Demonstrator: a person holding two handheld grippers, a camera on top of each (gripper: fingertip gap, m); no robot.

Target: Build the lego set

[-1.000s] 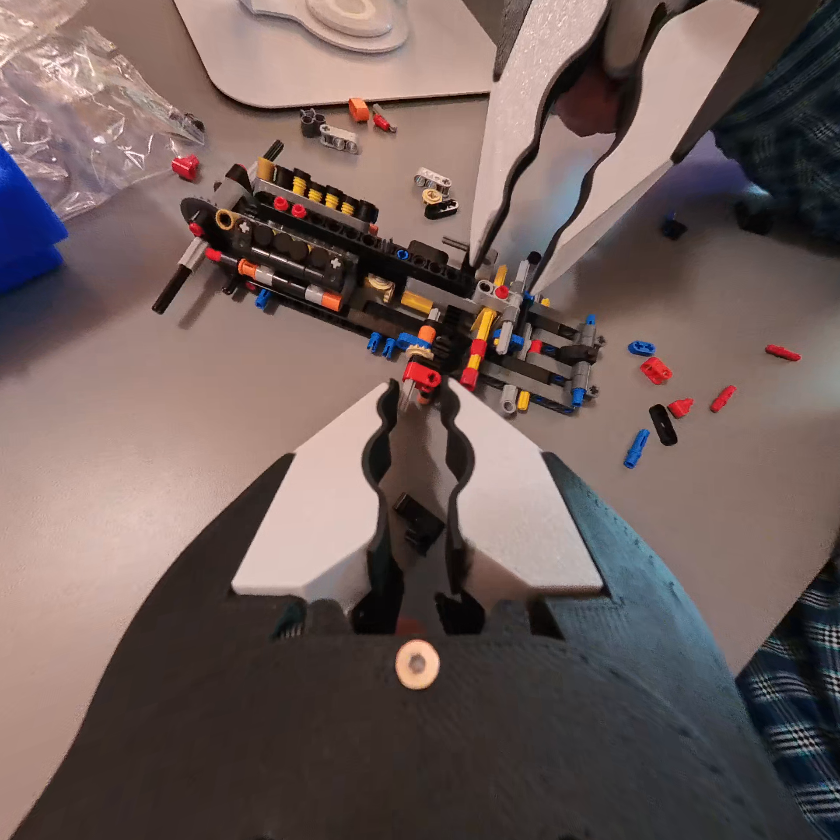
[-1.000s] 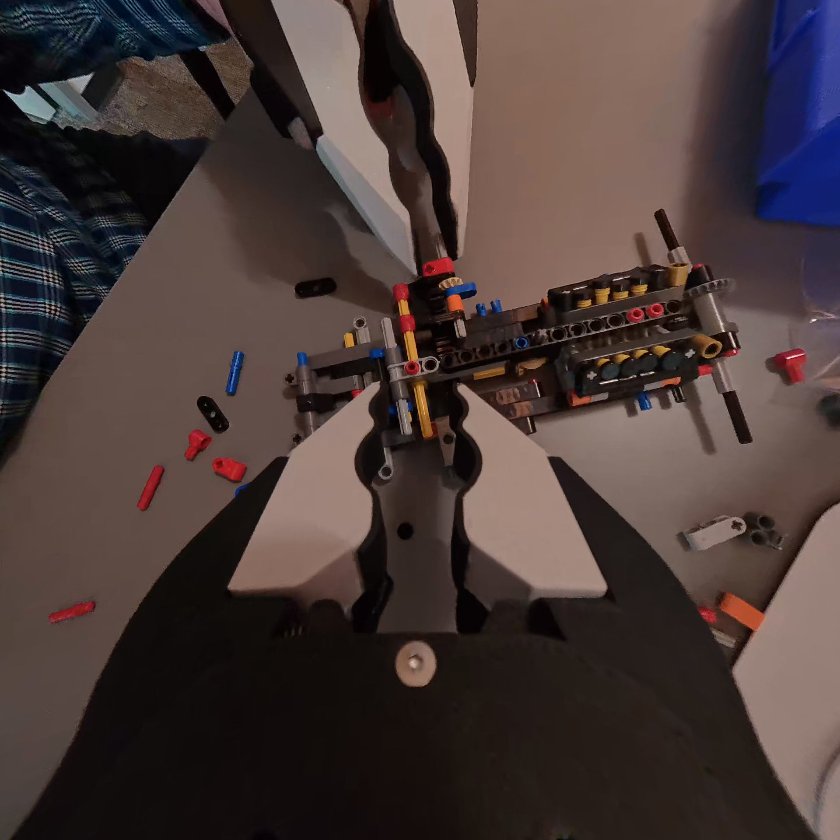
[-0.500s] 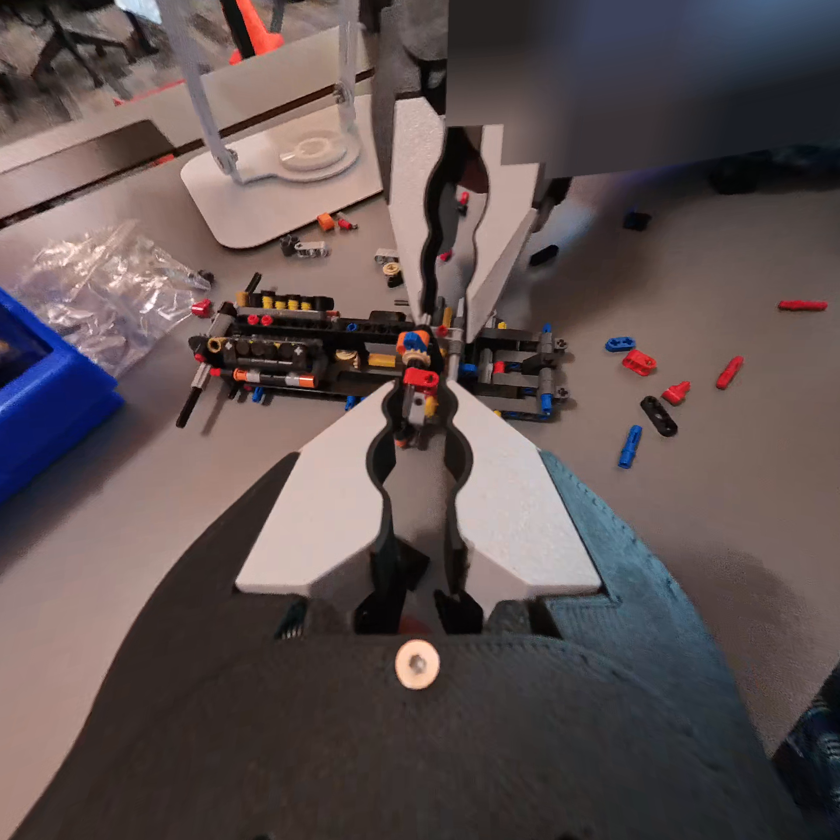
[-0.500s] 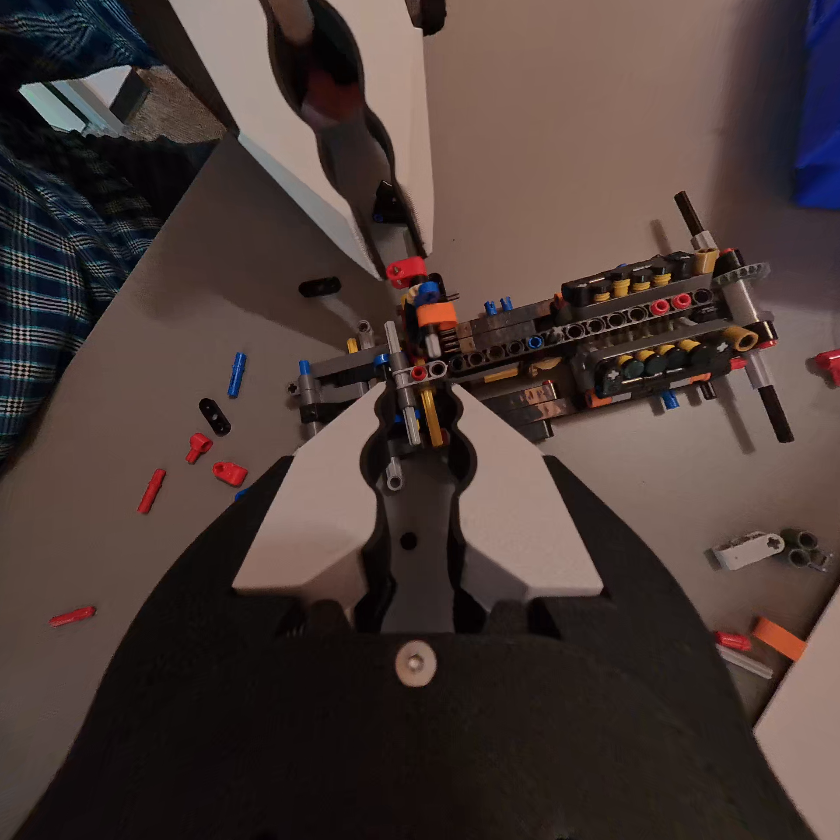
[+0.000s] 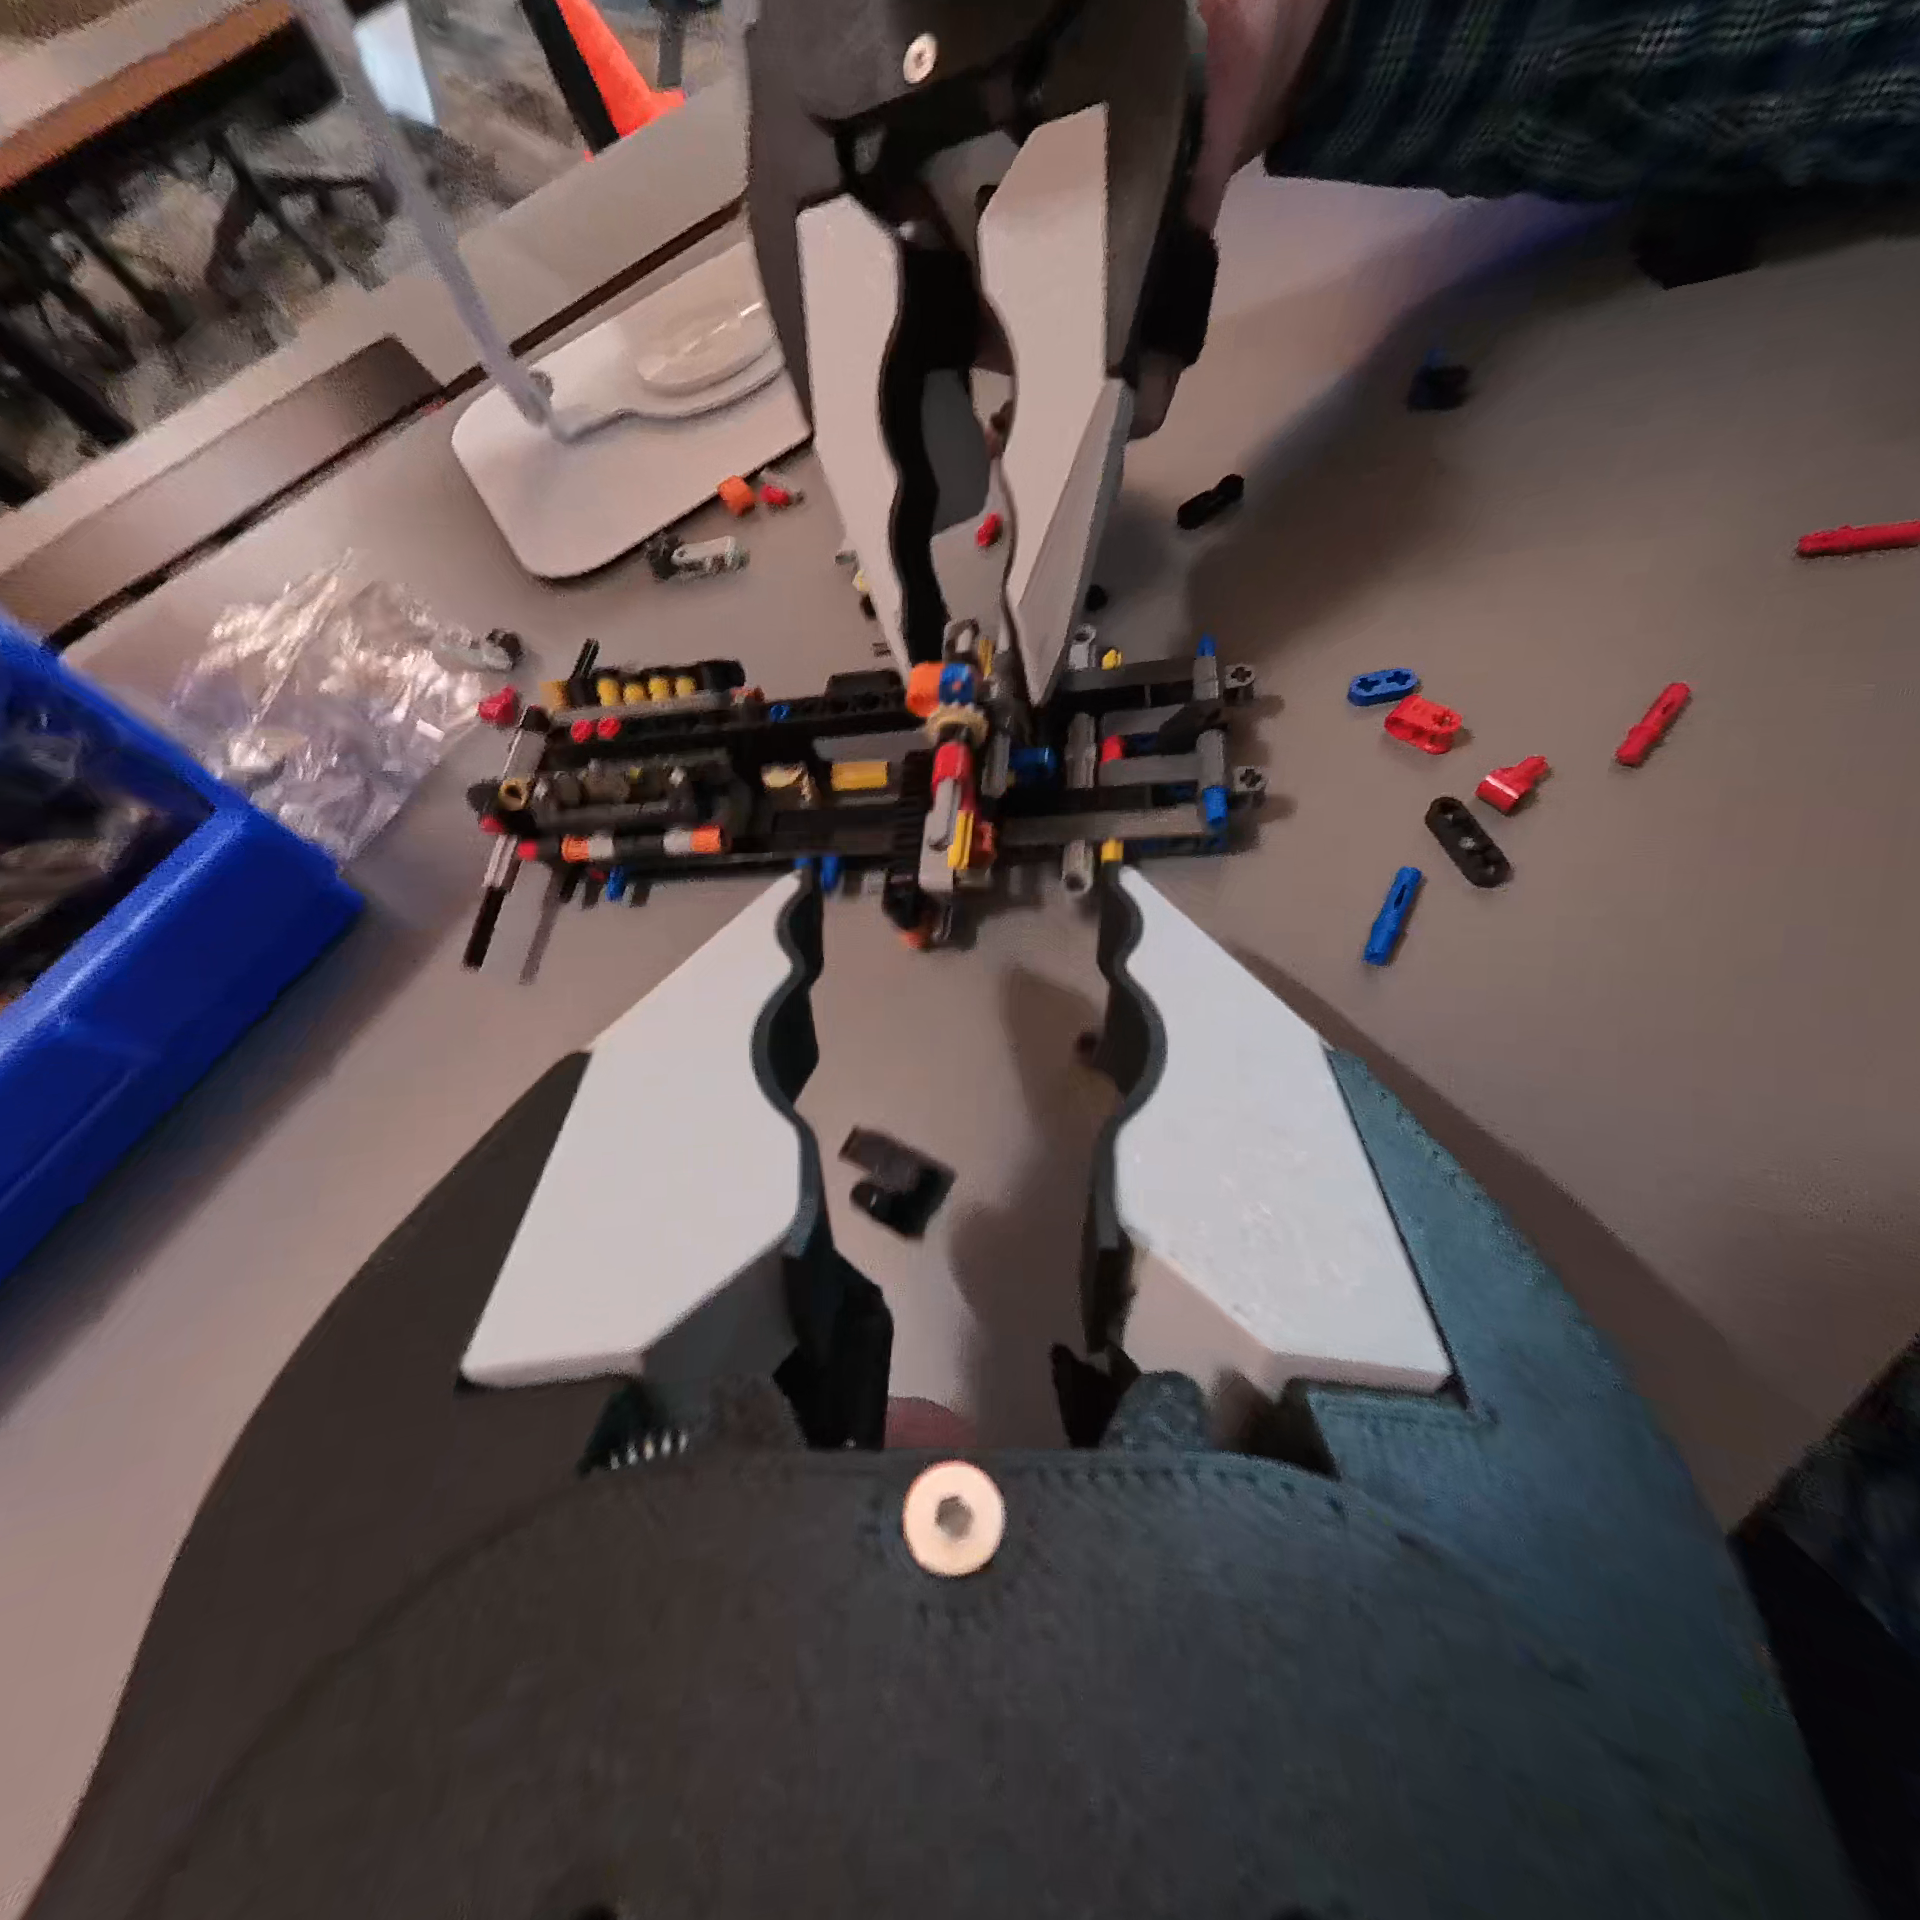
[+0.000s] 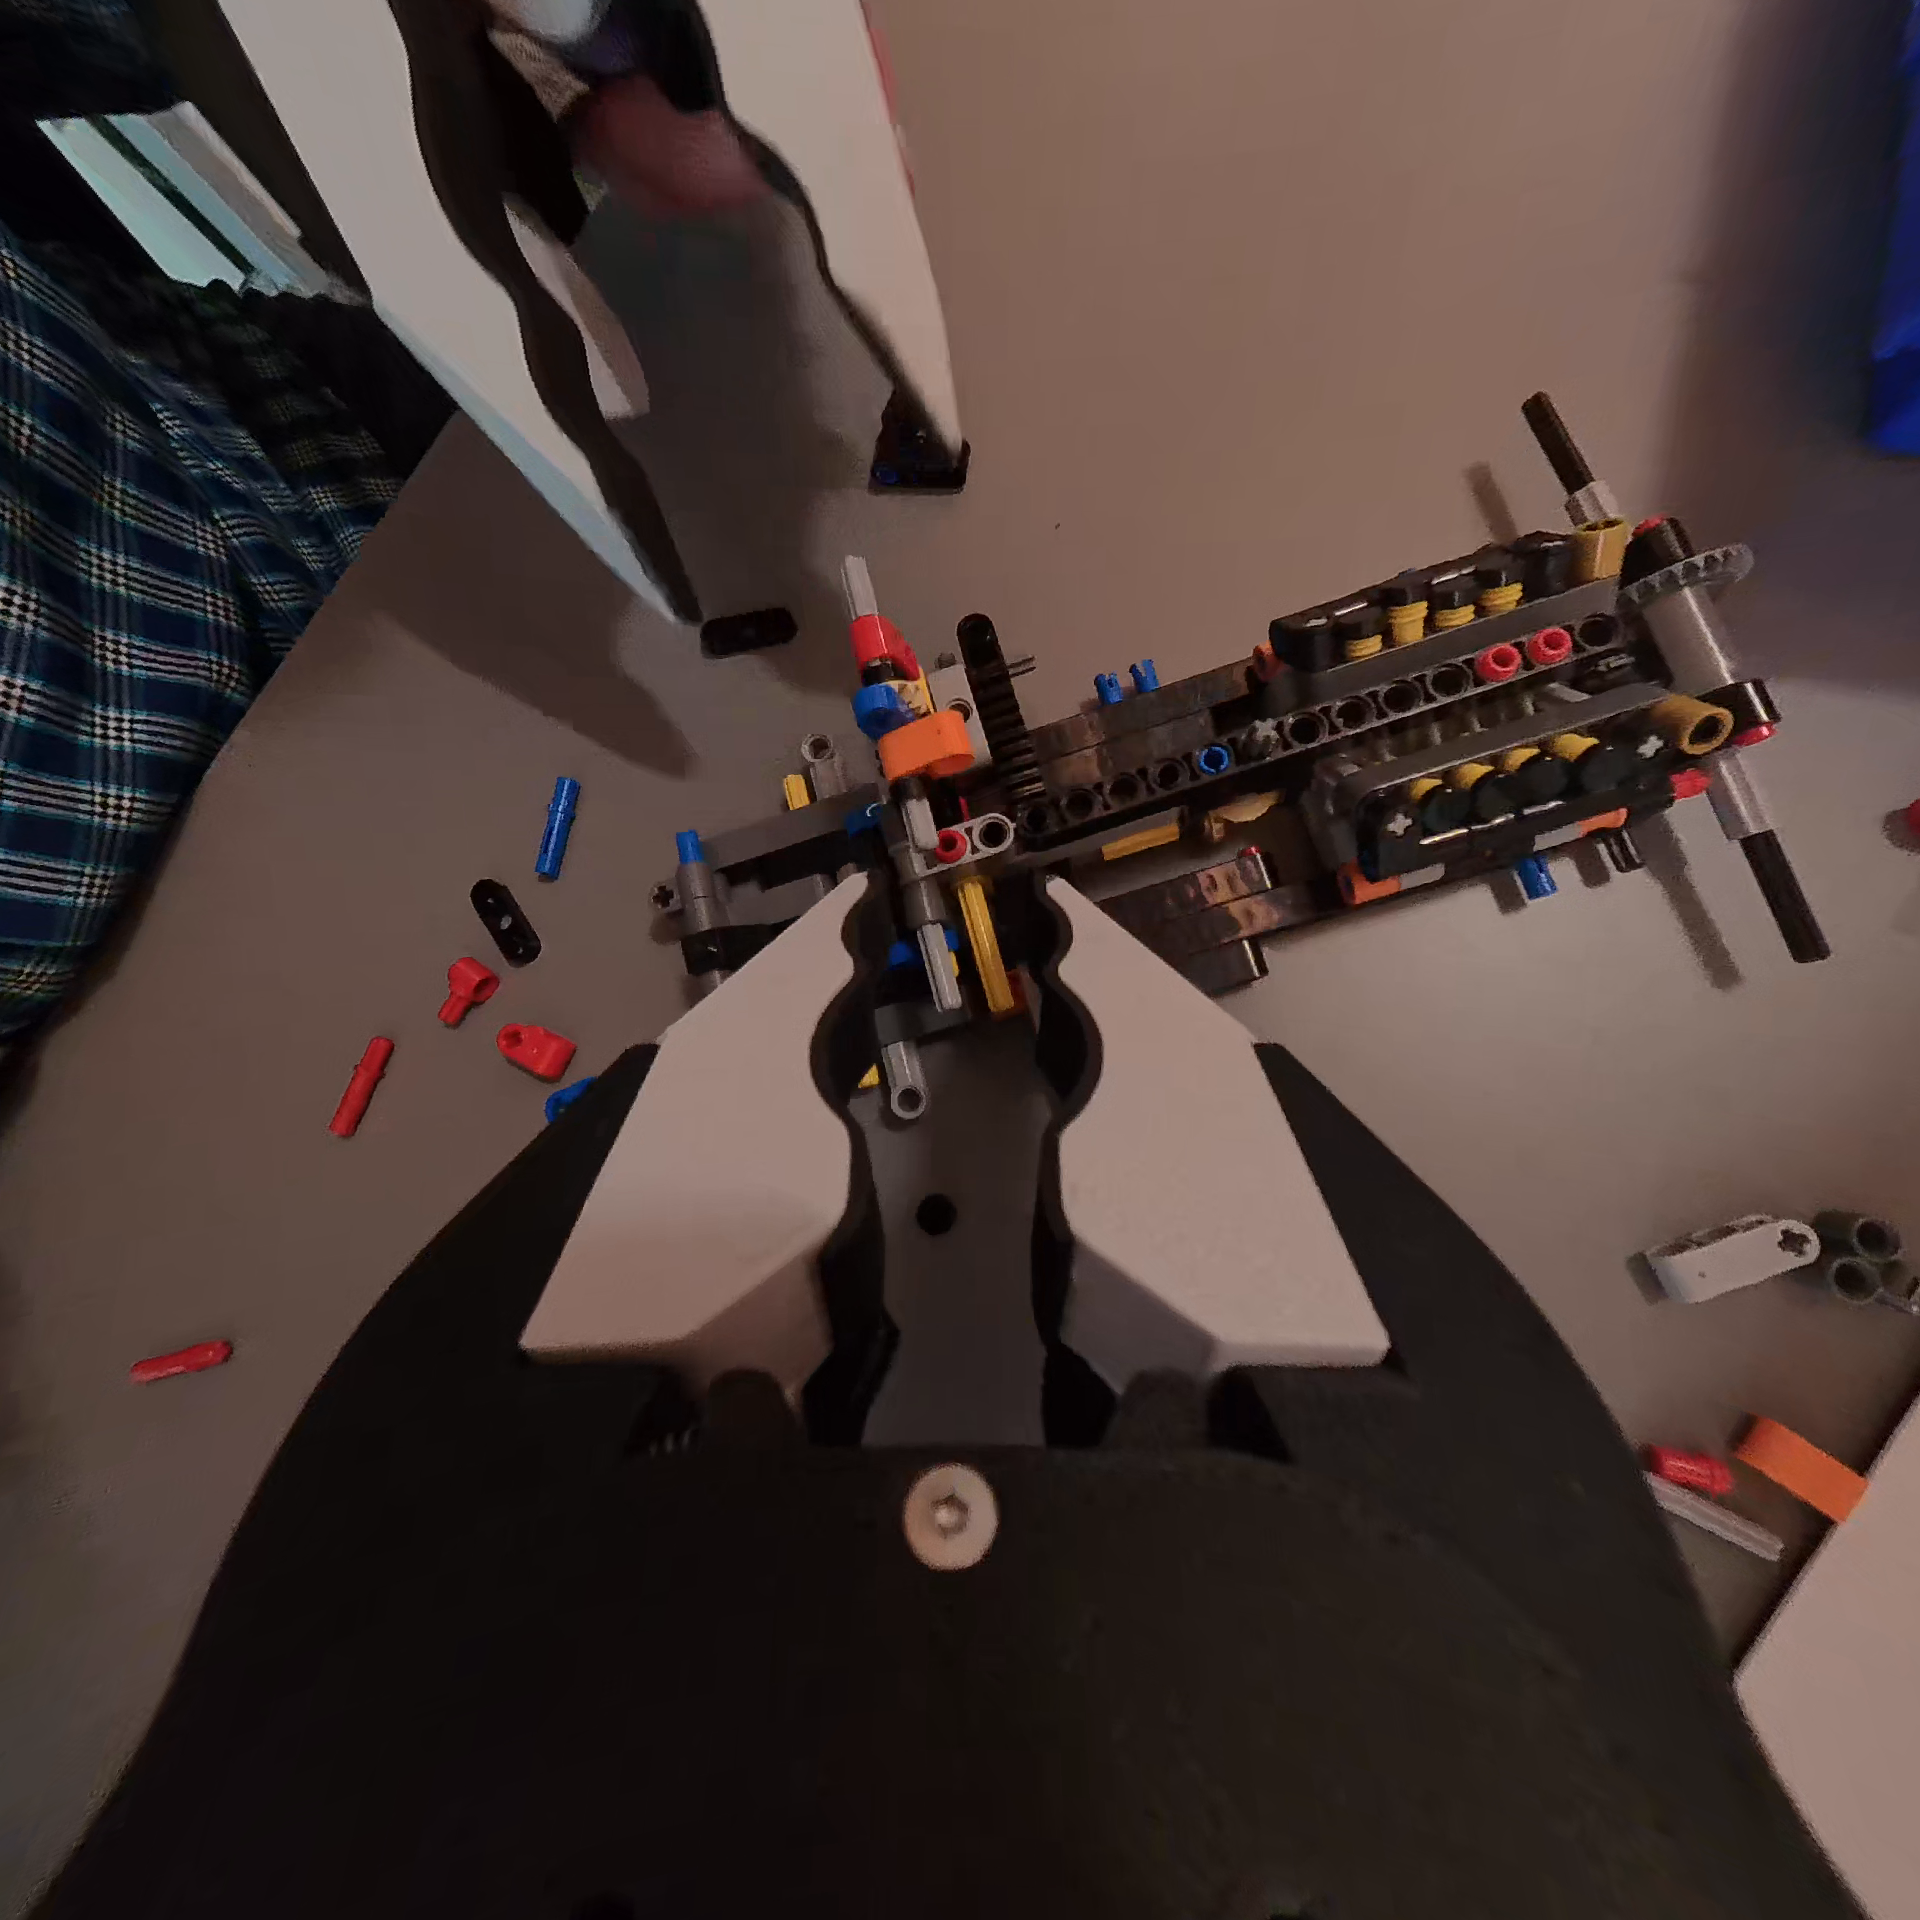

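Note:
The long black and grey lego chassis point(image 5: 727, 769) lies flat on the grey table point(image 5: 1558, 1039); it also shows in the right wrist view point(image 6: 1351, 748). A short axle stack with red, blue and orange parts point(image 6: 904, 717) stands out of its middle. My left gripper point(image 5: 961, 894) is open and empty, its tips just short of the chassis' near side. My right gripper point(image 6: 956, 894) is shut on the grey and yellow cross axles point(image 6: 961, 935) at the chassis' middle. In the left wrist view it point(image 5: 977, 649) comes down from above.
Loose red, blue and black pins point(image 5: 1434, 727) lie right of the chassis. A small black piece point(image 5: 894, 1179) lies between my left fingers. A blue bin point(image 5: 156, 935), a clear bag point(image 5: 322, 686) and a white stand base point(image 5: 623, 457) sit left and behind. The tips of one gripper are about 7 cm away from the tips of the other. The small black piece point(image 5: 894, 1179) is about 6 cm from my left fingertips. My right wrist view point(image 6: 900, 437) looks at it from another angle.
My left gripper opened, let go of the red-tipped axle stack and drew back from the chassis. My right gripper kept its hold on the chassis.

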